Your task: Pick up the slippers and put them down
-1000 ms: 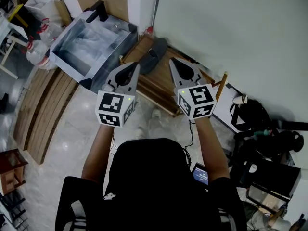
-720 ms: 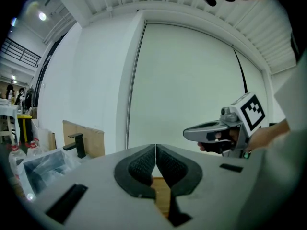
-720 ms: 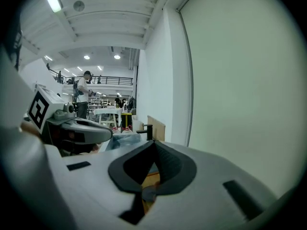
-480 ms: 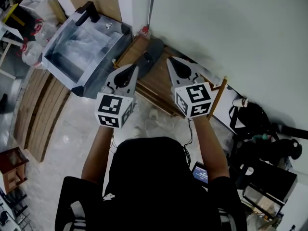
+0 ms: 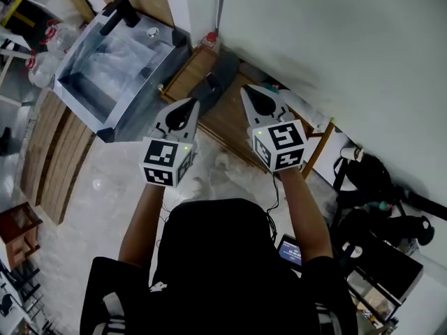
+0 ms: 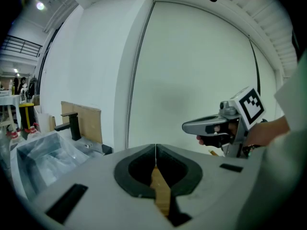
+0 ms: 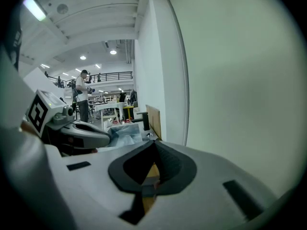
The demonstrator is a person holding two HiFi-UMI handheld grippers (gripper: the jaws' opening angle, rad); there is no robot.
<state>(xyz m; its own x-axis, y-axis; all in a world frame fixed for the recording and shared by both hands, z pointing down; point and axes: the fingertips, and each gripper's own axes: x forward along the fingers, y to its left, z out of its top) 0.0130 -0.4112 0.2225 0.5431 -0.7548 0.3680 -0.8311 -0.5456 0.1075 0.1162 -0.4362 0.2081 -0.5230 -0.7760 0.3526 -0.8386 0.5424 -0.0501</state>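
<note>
Hovering side by side above a low wooden rack (image 5: 227,121), the left gripper (image 5: 194,103) and the right gripper (image 5: 245,91) both have their jaws pressed together with nothing between them. A dark grey slipper (image 5: 222,72) lies on the rack's far end against the white wall (image 5: 335,40), just beyond the gripper tips and apart from them. Left of it stands a plastic-wrapped sink (image 5: 112,65) with a black faucet (image 5: 115,14). The only print that can be made out is the black-and-white square marker pattern on the left cube (image 5: 166,162) and the right cube (image 5: 281,144).
</note>
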